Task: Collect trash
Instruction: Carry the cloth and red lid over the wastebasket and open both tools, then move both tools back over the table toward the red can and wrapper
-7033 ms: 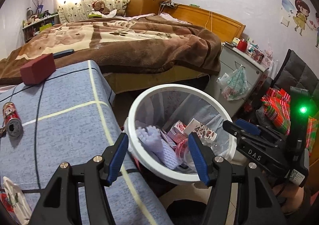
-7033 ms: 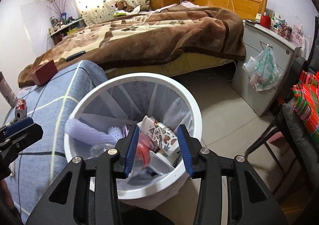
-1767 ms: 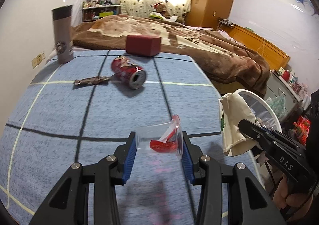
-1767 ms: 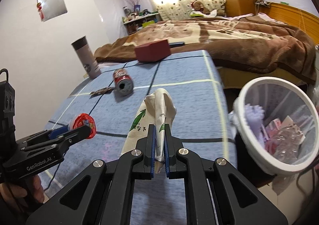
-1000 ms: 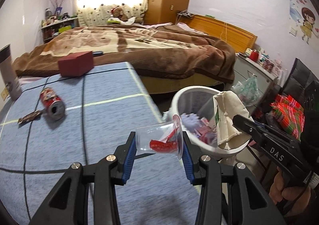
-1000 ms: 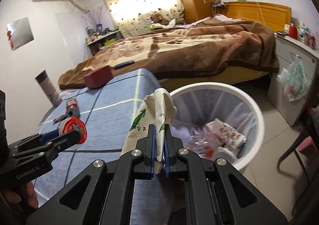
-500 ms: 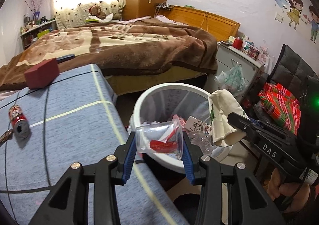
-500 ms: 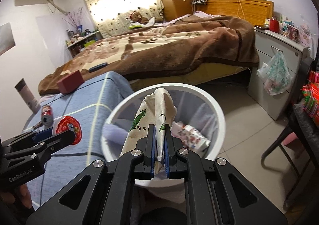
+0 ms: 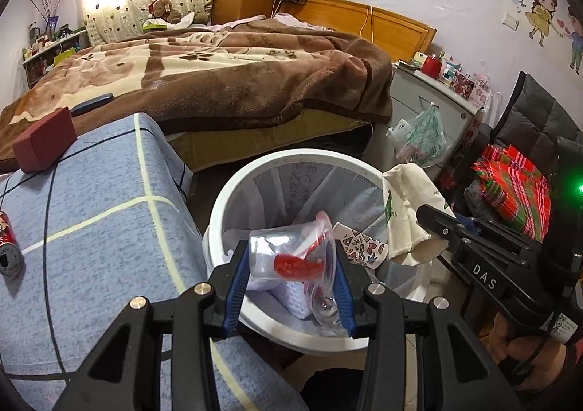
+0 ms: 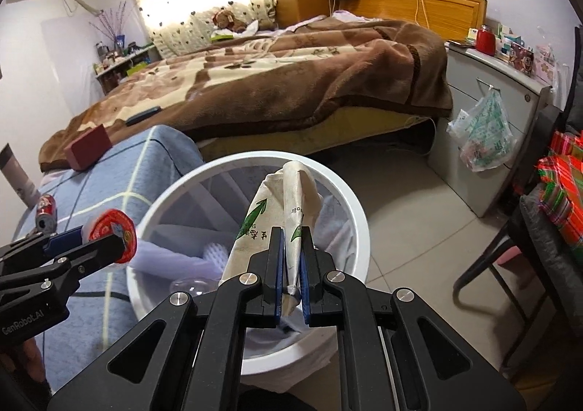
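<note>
My left gripper (image 9: 291,268) is shut on a clear plastic cup (image 9: 288,254) with a red lid, held over the near rim of the white trash bin (image 9: 255,177). My right gripper (image 10: 291,272) is shut on a crumpled white paper bag (image 10: 284,206) with green print, held above the bin (image 10: 349,199). The bag also shows in the left wrist view (image 9: 408,206), at the bin's right rim. The left gripper and the cup's red lid (image 10: 111,236) show at the left of the right wrist view. The bin holds several pieces of trash.
A blue-covered table (image 9: 91,228) stands left of the bin, with a red can (image 9: 9,247) and a dark red box (image 9: 43,141) on it. A bed (image 9: 218,75) is behind, a grey cabinet (image 10: 488,119) and a chair (image 10: 539,228) to the right.
Both grippers have moved from over the table to over the bin, still holding the cup and the paper bag. The bin now sits directly under both.
</note>
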`<state>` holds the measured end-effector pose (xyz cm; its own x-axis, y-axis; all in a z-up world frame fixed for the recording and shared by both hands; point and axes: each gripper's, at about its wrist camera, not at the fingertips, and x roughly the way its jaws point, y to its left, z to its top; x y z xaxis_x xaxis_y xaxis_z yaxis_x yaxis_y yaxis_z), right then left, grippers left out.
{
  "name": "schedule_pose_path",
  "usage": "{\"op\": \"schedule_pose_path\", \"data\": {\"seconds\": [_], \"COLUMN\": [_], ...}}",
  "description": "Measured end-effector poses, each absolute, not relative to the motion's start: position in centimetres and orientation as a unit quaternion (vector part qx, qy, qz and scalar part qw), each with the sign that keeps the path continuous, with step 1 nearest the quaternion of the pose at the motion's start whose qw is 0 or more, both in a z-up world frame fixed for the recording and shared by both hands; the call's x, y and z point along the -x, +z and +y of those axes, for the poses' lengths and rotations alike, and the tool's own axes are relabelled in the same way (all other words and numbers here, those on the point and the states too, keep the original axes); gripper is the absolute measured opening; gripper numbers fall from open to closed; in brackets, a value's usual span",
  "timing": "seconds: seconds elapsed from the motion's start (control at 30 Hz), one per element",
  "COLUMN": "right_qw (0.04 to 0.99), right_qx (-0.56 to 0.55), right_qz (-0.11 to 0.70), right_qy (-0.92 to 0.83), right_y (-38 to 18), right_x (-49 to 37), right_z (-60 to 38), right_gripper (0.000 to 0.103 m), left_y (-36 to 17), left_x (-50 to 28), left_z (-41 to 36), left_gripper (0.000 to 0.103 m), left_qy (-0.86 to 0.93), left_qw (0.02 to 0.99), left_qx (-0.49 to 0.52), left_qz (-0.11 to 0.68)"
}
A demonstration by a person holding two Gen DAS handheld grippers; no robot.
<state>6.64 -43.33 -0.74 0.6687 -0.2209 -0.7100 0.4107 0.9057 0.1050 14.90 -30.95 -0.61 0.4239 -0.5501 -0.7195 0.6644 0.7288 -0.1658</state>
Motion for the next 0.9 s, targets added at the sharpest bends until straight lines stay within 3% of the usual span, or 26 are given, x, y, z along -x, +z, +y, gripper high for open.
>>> {"op": "schedule_pose_path", "data": {"seconds": [0.13,0.23,0.4,0.9], "right_qw": [0.9,0.899,0.901,0.912], "right_qx": [-0.12,-0.122,-0.126,-0.13], "right_qz": [0.378,0.379,0.373,0.351], "right_qy": [-0.179,-0.185,-0.184,-0.17], "right_y": [-1.1,-1.2,-1.0,0.0], "right_x": [-6.8,-6.6,-6.4,-6.0], "right_z": [-43.5,-43.6,-43.6,-41.2], "right_gripper": [0.01,0.014,0.051,0.051], "left_y": [-0.8,-0.7,-0.3,1.0], "left_x": [-15.0,-14.8,-14.7,-14.2], "left_z": [-31.1,-31.0,-30.3,-26.0], "left_gripper": [0.055,0.057,0.063,0.063], "left_qy": [-0.361,-0.359,-0.352,-0.327], "left_qw": [0.839,0.841,0.846,0.865], "left_qx": [-0.069,-0.069,-0.067,-0.046], "left_qz": [0.401,0.399,0.394,0.378]}}
